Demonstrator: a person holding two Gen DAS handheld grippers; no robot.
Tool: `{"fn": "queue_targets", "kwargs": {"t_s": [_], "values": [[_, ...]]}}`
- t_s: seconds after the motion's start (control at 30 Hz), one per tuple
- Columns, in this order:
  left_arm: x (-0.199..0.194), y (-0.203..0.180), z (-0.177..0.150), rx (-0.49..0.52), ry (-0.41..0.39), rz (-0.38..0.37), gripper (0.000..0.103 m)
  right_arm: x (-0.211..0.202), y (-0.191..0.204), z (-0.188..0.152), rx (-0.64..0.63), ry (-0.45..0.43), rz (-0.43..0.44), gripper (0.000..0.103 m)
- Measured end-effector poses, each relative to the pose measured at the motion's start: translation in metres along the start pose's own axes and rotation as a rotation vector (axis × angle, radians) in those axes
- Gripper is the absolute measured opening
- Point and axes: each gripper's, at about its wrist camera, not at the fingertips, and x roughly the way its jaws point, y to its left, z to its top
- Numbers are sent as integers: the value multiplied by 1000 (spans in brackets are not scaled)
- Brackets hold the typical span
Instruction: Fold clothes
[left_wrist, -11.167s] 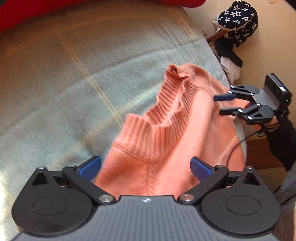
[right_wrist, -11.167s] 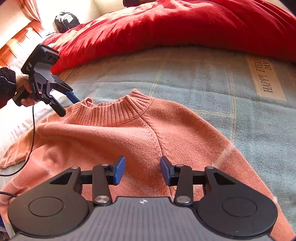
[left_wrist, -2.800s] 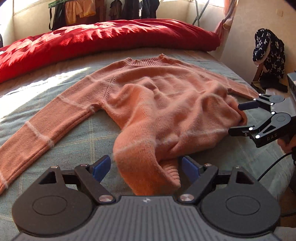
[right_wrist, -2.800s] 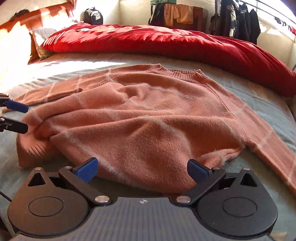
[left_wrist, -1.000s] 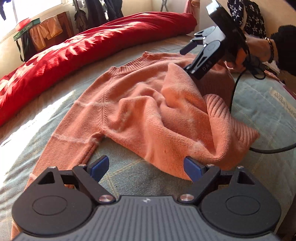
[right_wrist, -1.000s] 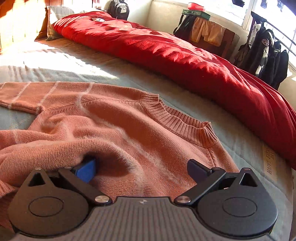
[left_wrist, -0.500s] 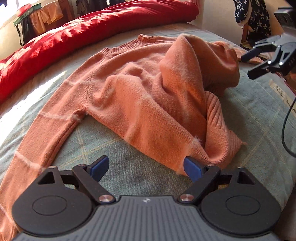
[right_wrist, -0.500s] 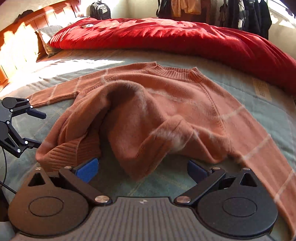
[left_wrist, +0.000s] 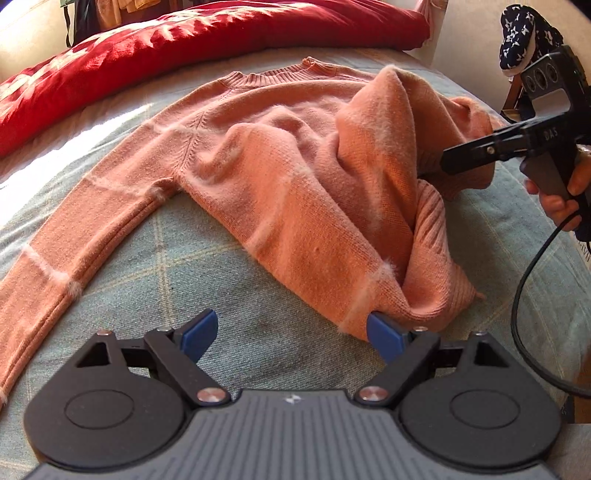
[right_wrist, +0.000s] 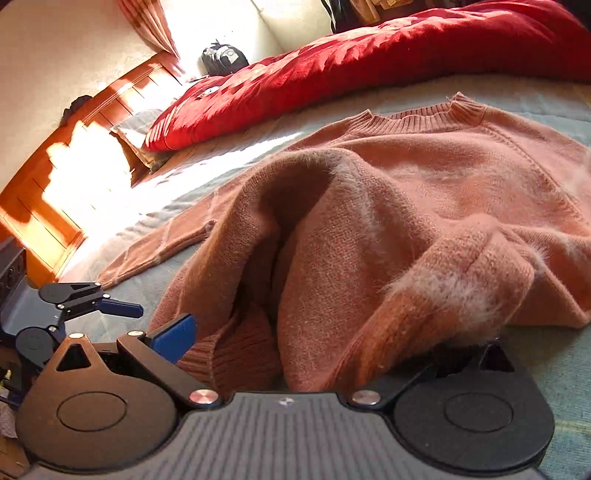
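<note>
A salmon-pink knit sweater (left_wrist: 295, 177) lies on the grey-green checked bedspread (left_wrist: 229, 280), collar far, one sleeve stretched left, its hem rumpled into a tall fold. My left gripper (left_wrist: 291, 328) is open and empty; its right fingertip (left_wrist: 384, 332) touches the near hem corner. My right gripper shows in the left wrist view (left_wrist: 447, 162) reaching into the fold at the right. In the right wrist view the sweater (right_wrist: 388, 229) drapes over the right gripper (right_wrist: 306, 332). Its jaws are spread wide around the ribbed hem. Its right fingertip is hidden under the knit.
A red duvet (left_wrist: 166, 48) runs along the far side of the bed. A wooden headboard (right_wrist: 48, 177) and a pillow stand at the left of the right wrist view. A star-patterned navy item (left_wrist: 524, 33) sits beyond the bed's right edge. A black cable (left_wrist: 528, 295) trails from the right gripper.
My right gripper has come in from the right edge and pushed into the raised fold of the sweater. My left gripper has edged nearer the hem corner. Both stayed open.
</note>
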Motion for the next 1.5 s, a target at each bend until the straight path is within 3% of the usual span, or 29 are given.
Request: {"fn": "queue_targets", "kwargs": {"t_s": [0.13,0.23,0.37,0.47,0.5,0.63,0.7,0.93,1.13,1.27,1.33,1.43,1.5], "values": [[0,3,-2,-14,15,-17,88,-20,6,2,70,30,123,103],[0,5,-5,-88,33,-78,88,-30,11,6,57,20,114,103],[5,16,-15,-344,34,-289,88,-18,9,8,20,29,59,103],[20,31,-30,-625,7,-497,88,-9,5,7,29,28,47,103],[26,33,-35,-688,-8,-536,88,-8,4,5,37,25,45,103],[53,38,-48,-873,-67,-579,88,-8,-3,-3,83,22,33,103],[61,40,-49,-964,-135,-616,91,-9,-7,-5,94,22,27,103],[85,32,-29,-1082,-283,-667,95,3,-18,-2,157,-10,40,103],[78,26,-40,-1143,-263,-784,96,-2,-12,3,206,-50,125,103],[66,51,-36,-1184,-338,-854,95,-22,0,12,186,-66,175,103],[63,53,-25,-1104,-320,-800,92,-28,0,17,191,-68,180,103],[67,46,-16,-1014,-211,-718,71,-21,-5,19,209,-49,129,102],[71,39,-19,-973,-135,-662,58,-11,-9,16,220,-20,100,95]]}}
